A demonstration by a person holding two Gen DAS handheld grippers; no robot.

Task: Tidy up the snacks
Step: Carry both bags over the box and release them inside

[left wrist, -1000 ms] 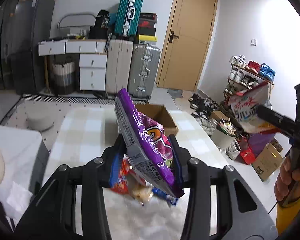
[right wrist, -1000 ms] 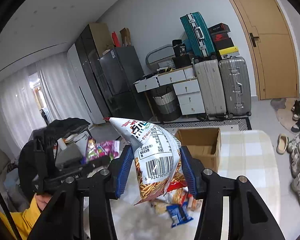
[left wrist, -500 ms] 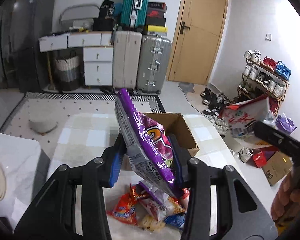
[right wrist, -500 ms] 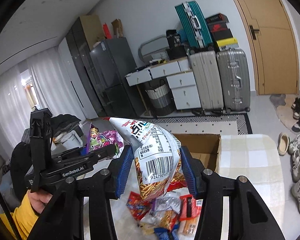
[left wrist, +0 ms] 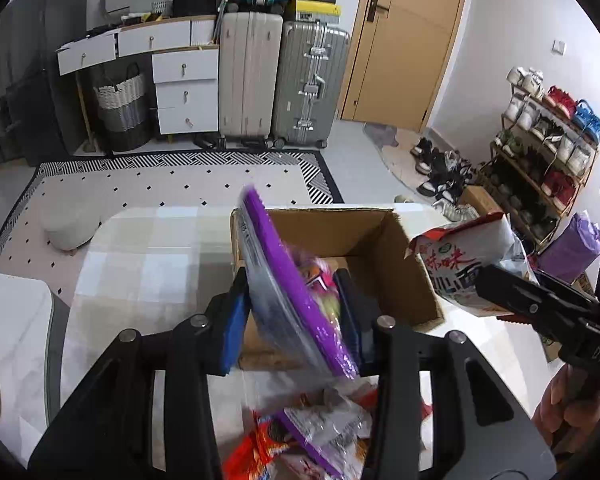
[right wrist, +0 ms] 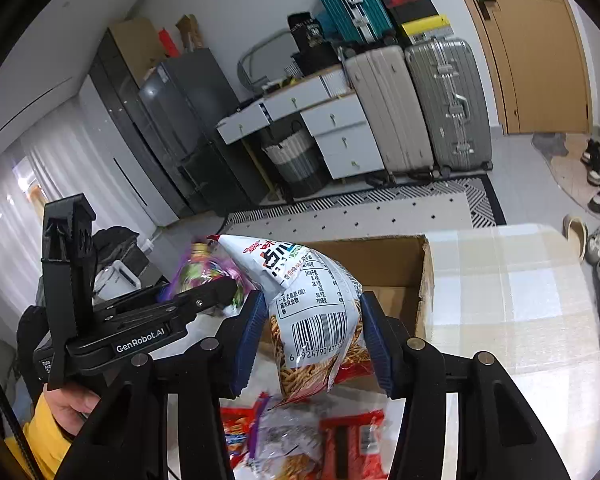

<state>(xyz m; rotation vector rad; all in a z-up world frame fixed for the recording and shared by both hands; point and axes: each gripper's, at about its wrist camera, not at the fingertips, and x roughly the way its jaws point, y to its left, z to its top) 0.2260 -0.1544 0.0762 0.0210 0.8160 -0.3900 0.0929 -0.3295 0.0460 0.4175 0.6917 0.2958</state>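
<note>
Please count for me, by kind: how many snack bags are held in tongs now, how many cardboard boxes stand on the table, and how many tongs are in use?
Snack bags held: 2 (purple bag, white bag)
Cardboard box: 1
Tongs: 2 (left tongs, right tongs)
Total: 5

— What is lying where on the table (left wrist: 148, 256)?

— An open cardboard box (left wrist: 384, 248) is sitting on it, with a heap of snack packets (right wrist: 296, 436) lying in front.

— And the grippers?

— The left gripper (left wrist: 294, 312) is holding one snack bag (left wrist: 288, 296) over the box's near edge; the right gripper (right wrist: 312, 336) is holding a noodle snack bag (right wrist: 316, 300) beside it, to its right.

— Behind?

— Suitcases (left wrist: 284, 80) are standing against the far wall.
</note>
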